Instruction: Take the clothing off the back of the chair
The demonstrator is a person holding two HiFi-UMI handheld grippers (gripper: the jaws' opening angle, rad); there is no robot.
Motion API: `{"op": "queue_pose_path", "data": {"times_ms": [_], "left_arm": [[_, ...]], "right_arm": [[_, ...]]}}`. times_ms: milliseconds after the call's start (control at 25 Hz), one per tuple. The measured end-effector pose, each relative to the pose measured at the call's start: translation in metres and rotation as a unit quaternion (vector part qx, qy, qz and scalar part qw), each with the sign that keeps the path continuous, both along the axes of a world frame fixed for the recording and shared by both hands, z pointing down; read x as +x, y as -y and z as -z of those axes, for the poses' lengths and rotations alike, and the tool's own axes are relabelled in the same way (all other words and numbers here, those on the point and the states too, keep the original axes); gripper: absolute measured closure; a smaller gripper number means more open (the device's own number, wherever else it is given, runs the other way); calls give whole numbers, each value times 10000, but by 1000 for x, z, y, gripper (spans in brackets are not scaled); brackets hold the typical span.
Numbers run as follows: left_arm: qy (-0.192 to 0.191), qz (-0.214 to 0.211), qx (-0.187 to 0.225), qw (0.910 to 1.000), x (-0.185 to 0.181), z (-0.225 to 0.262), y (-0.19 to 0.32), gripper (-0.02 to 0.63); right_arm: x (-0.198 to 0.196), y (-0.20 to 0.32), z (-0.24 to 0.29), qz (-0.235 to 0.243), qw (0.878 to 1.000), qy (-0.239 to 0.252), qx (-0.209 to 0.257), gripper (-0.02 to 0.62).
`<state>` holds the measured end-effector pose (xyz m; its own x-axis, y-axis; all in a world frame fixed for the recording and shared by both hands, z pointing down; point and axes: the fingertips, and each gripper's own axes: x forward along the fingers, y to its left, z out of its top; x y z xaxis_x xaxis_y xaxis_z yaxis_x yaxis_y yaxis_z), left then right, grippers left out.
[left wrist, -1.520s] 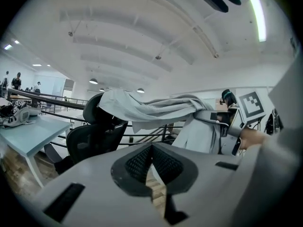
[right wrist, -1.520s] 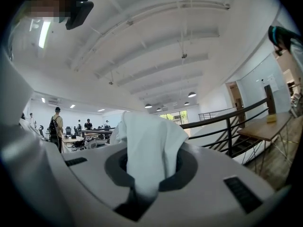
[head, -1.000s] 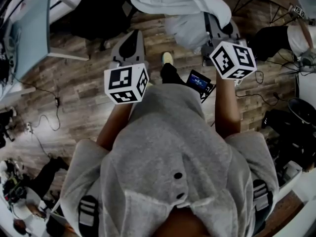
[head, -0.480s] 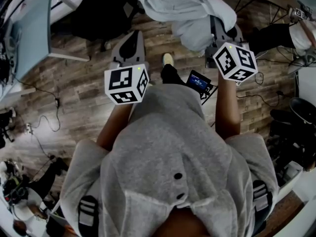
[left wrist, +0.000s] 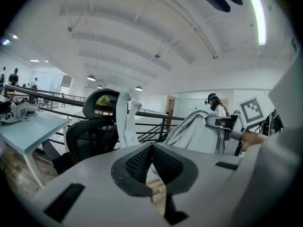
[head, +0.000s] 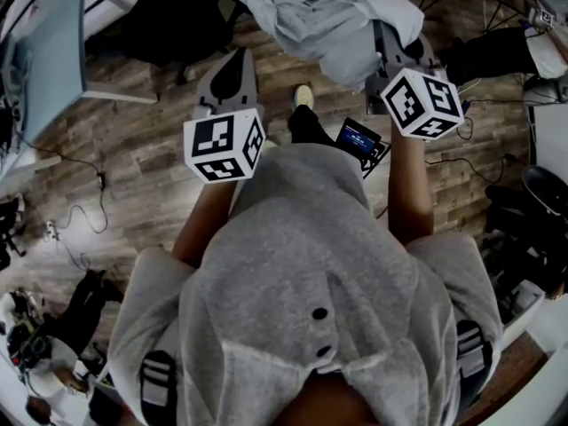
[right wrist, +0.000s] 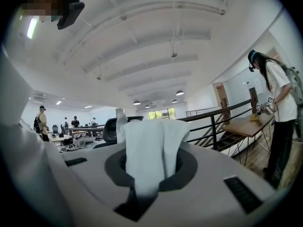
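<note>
Jaws of the right gripper [right wrist: 150,162] are clamped on the light grey garment [head: 342,20], which hangs bunched just beside the black office chair [left wrist: 90,136], one strip seemingly still trailing against it. On the left gripper [left wrist: 151,148] the jaws meet, empty.

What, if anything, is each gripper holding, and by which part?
The right gripper is shut on a bunched fold of the pale grey garment; the left gripper is shut and holds nothing.

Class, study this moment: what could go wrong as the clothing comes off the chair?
The right tool pinches only a narrow fold of the pale clothing, which could slip free. A pale strip hangs at the headrest of the black chair and may snag. The left tool holds nothing, so no backup.
</note>
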<state>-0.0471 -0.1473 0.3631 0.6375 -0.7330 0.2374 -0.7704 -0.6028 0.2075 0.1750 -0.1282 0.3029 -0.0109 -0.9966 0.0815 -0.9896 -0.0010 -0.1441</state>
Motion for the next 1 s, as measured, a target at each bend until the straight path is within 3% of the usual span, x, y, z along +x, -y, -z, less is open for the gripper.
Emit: {"op": "queue_pose_path", "data": {"times_ms": [600, 1000], "left_arm": [[-25, 190, -150, 9997, 1, -10, 2, 596], [121, 275, -84, 9995, 59, 10, -46, 597]], "right_arm": [[4, 0, -7, 124, 9998, 63, -158, 535], [51, -49, -2, 294, 9989, 311, -198, 535]]}}
